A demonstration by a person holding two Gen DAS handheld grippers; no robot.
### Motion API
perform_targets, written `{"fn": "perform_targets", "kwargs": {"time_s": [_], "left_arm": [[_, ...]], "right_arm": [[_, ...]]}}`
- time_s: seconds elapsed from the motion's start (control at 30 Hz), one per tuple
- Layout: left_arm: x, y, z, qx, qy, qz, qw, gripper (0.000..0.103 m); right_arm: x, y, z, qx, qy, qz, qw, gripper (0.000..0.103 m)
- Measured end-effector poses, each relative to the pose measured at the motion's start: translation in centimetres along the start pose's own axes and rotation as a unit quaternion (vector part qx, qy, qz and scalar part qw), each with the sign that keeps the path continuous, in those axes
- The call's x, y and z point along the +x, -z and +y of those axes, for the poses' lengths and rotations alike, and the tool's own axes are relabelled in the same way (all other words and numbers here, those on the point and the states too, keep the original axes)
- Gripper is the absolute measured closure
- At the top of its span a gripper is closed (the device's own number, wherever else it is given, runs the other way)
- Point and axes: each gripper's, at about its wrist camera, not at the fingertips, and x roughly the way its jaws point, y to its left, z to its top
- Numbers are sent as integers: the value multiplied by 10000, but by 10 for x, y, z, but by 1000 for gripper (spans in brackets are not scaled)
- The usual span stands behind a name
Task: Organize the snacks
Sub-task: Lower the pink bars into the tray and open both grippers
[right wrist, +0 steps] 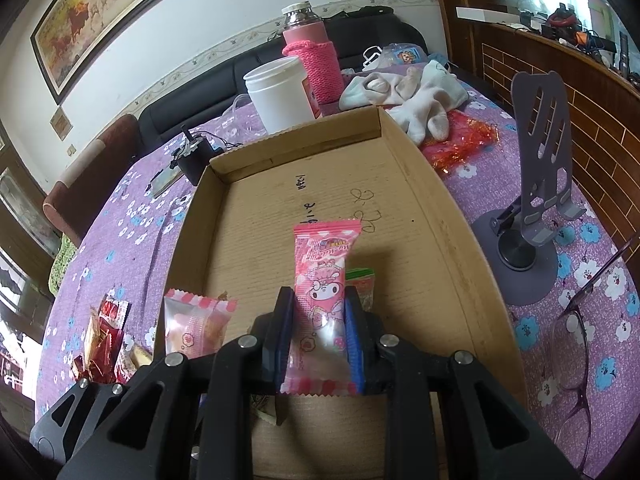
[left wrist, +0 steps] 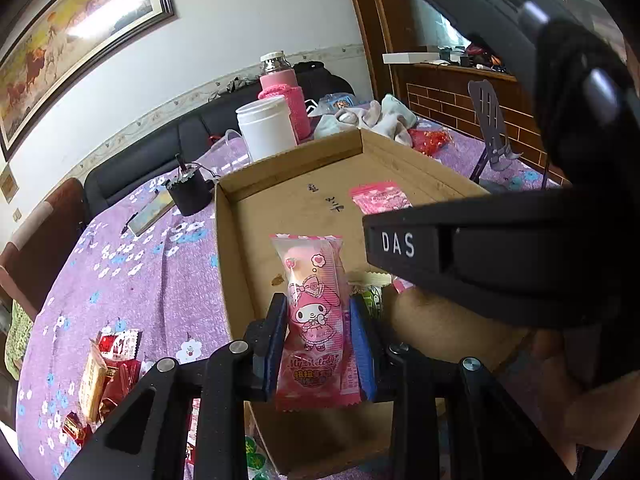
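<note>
Left wrist view first: the left gripper was clenched on a pink cartoon-printed snack packet, pads pressed to both long edges. The packet stood lengthwise along the jaws, its crimped far end poking out over the shallow brown cardboard box. It hung above the box's near left part, clear of the floor as far as could be judged. The right gripper's black body crossed just to the right, so both hands crowded the same corner. A second pink packet lay further in. Loose red and gold wrapped snacks waited on the purple flowered bench, left of the box.

Over to the right wrist view: the right gripper also gripped tight, on a matching pink and white cartoon snack packet. Long axis again ran straight out from the jaws, pointing toward the box's far wall. It hovered over the near middle of the box floor. A small green-topped packet lay just to its right, so a set-down looked tight there. The left-hand packet showed at the box's left wall.
</note>
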Motion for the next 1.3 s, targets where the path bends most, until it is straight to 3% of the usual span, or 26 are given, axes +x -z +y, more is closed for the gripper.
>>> {"fn": "perform_targets", "kwargs": {"time_s": [0.7, 0.83, 1.1, 1.23, 1.3], "left_arm": [[-5, 1, -2, 89, -217, -153, 9996, 70], [-7, 1, -1, 91, -251, -224, 9994, 51], [-9, 1, -4, 177, -308, -309, 9989, 50], [-11, 1, -3, 160, -306, -344, 9988, 44], [-11, 0, -3, 156, -302, -352, 9988, 44]], "right_arm": [[-3, -1, -1, 10, 18, -56, 10000, 80], [-5, -1, -1, 11, 11, -72, 10000, 80], [-6, -1, 0, 1, 15, -94, 10000, 80], [-6, -1, 0, -7, 33, -105, 9999, 79], [-6, -2, 0, -13, 45, -111, 9999, 74]]}}
